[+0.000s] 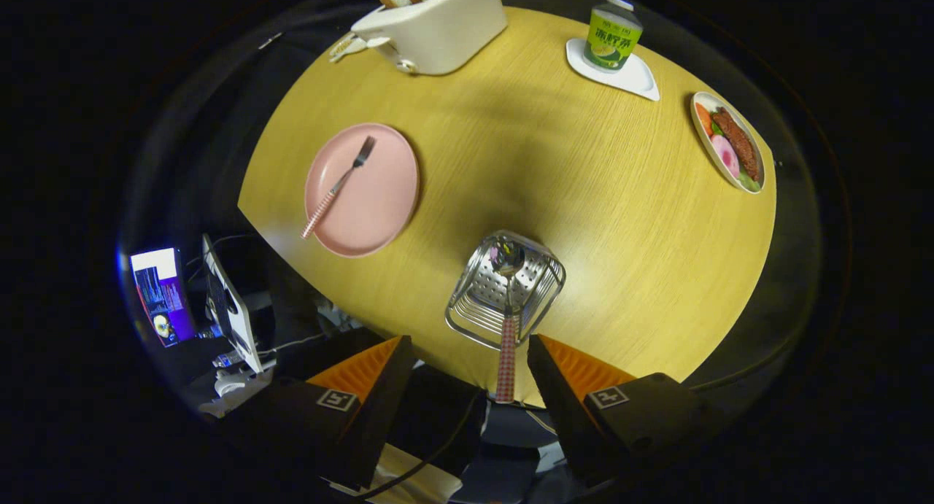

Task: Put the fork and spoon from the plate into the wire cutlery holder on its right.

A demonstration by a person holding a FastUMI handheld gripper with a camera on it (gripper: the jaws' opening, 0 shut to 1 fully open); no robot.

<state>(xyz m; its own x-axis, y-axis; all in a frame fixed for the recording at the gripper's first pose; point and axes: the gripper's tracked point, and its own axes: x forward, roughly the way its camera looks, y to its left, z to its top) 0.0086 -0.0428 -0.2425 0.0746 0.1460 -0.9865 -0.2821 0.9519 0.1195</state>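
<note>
Spoon [506,322]: bowl down inside the wire cutlery holder [478,303], checked handle leaning out toward the camera and passing through the gap between the fingers, touched by neither

Gripper [467,376]: fingers spread wide, holding nothing, poised above the near edge of the table

Fork [338,187]: lying on the pink plate [379,212], tines toward the far side, striped handle overhanging the near rim; well apart from the holder, which stands to the plate's right

Progress, judged: spoon delivered, fork not yet moved

Risks, judged:
- spoon handle stands between the fingers, so a sideways swing toward the plate could catch it and tip the light holder or flick the spoon out
- fork lies flat and thin; a pinch on the metal neck may slip, whereas the overhanging handle offers a better purchase
- pressing down on that overhang could lever the fork or shift the plate

Surface: yellow wood-grain table [584,198], smooth, a broad shadow across its middle

Other items: white toaster [438,30] with bread, green bottle [614,37] on a white coaster [642,77], dish of food [730,150], all at the far side

Room: dark booth; lit monitor [160,292] and cables beyond the table's left edge
</note>
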